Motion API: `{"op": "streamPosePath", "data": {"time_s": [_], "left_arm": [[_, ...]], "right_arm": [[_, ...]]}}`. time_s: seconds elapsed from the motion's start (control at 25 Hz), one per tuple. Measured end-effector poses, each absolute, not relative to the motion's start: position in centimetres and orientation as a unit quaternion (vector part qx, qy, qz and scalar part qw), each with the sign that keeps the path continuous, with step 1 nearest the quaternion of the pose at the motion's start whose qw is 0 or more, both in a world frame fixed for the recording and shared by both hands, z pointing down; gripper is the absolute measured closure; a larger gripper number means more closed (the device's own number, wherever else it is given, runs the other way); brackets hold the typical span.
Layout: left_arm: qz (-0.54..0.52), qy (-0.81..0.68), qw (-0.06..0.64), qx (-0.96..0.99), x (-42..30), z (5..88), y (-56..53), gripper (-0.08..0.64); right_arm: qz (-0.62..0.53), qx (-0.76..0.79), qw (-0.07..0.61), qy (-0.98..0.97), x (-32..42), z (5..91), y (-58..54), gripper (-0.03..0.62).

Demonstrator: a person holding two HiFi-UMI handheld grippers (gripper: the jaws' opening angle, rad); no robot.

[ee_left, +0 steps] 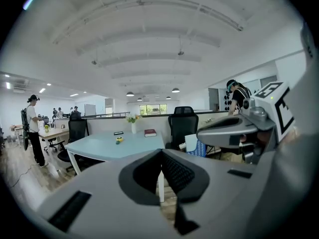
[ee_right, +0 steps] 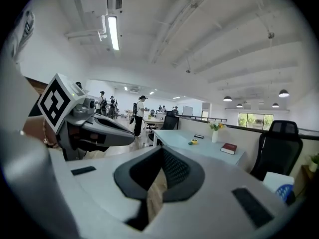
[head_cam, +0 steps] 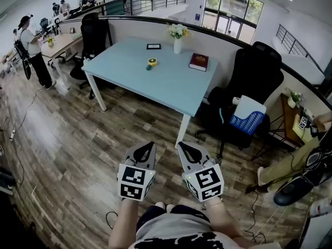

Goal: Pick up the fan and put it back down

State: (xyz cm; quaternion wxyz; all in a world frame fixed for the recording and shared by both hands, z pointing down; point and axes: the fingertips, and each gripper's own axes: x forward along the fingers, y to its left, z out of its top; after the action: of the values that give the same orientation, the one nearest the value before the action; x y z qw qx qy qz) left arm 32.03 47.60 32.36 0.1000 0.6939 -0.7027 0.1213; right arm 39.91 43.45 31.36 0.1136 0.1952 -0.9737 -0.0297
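"What are your tools doing?"

"My left tool point(head_cam: 147, 150) is shut, with nothing in it. The little yellow fan point(head_cam: 151, 63) sits far off on the tabletop point(head_cam: 166, 84). My right tool point(head_cam: 188, 150) is shut and empty too."

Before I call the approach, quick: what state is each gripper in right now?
Left gripper: closed, holding nothing.
Right gripper: closed, holding nothing.

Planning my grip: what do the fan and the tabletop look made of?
Fan: probably plastic, from its uniform bright yellow; too small to confirm. Tabletop: smooth pale-blue laminate or painted board, evenly coloured, faintly glossy.
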Motion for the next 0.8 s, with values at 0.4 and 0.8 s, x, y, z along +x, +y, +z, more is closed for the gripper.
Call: {"op": "streamPosePath", "data": {"time_s": [0.4,0.8], "left_arm": [[0.068,-0.714,0.098,0.69,31.4,31.6,47.9,0.549],[0.091,-0.729,0.056,0.676,28.5,30.8,47.8,0.387]], "right_arm": [[-0.03,0.188,0.078,-0.979,39.7,30.1,44.5,0.589],[-0.016,0.177,0.083,-0.981,38.0,31.2,45.1,0.589]]}}
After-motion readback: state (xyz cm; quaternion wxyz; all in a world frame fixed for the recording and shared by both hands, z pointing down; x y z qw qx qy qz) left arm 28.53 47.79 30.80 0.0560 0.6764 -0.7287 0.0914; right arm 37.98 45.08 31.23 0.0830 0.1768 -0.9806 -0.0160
